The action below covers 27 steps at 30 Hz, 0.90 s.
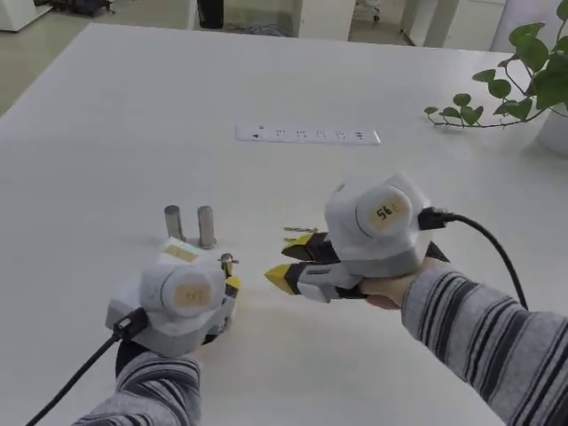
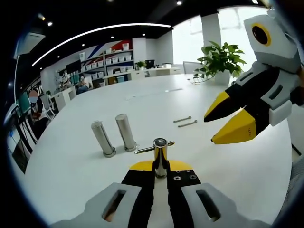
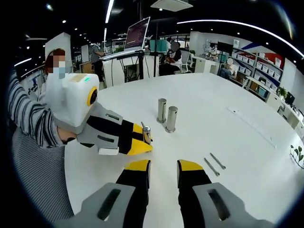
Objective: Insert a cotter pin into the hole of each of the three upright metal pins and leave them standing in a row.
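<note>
Nearest the person, the left gripper (image 2: 160, 166) is clamped on one upright metal pin (image 2: 160, 154), with a cotter pin (image 2: 148, 149) lying crosswise through its head. Just beside it the right gripper (image 3: 164, 166) hangs with its jaws parted and nothing between them. The two loose cotter pins (image 3: 212, 166) lie flat on the table (image 3: 237, 152), side by side. They sit just ahead of those jaws and off to their right (the right gripper is plainly the nearer), long axes slanting away. Beyond stand the two bare pins (image 3: 171, 118), upright and close together.
</note>
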Each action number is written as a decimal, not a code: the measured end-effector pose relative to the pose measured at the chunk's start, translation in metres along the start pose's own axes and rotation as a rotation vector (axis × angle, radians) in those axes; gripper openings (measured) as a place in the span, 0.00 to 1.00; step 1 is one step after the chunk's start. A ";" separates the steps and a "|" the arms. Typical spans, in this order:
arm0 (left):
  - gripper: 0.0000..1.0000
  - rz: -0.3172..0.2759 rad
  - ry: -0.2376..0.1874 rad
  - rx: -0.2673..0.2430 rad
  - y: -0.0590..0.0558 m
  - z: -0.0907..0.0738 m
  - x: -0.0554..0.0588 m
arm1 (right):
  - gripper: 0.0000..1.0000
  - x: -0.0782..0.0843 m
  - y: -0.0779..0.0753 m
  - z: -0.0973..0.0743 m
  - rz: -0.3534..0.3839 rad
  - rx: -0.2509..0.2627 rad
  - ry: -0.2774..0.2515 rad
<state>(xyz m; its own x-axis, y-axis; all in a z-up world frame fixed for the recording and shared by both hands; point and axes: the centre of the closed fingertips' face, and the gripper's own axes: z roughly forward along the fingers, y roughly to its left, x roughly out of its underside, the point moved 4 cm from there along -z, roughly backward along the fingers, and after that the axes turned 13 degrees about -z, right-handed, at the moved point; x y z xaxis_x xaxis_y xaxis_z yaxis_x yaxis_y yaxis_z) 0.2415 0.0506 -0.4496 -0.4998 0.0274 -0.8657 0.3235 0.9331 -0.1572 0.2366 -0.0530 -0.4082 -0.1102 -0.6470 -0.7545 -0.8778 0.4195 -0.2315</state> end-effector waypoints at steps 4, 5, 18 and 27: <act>0.05 -0.018 -0.006 -0.031 0.018 -0.001 -0.005 | 0.19 0.004 0.000 0.000 0.016 0.006 0.009; 0.05 -0.027 -0.006 -0.037 0.022 -0.002 -0.005 | 0.20 0.005 0.001 0.000 0.020 0.007 0.008; 0.05 -0.077 -0.001 -0.102 0.065 -0.010 -0.002 | 0.29 0.012 0.005 -0.002 0.040 0.012 -0.023; 0.05 -0.075 -0.001 -0.100 0.068 -0.011 -0.001 | 0.34 0.016 0.004 -0.006 0.053 0.024 -0.040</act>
<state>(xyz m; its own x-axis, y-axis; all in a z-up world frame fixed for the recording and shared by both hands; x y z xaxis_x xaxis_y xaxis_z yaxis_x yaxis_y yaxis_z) 0.2549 0.1178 -0.4536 -0.5185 -0.0439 -0.8540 0.2039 0.9635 -0.1733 0.2284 -0.0653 -0.4172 -0.1373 -0.5979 -0.7897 -0.8597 0.4679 -0.2048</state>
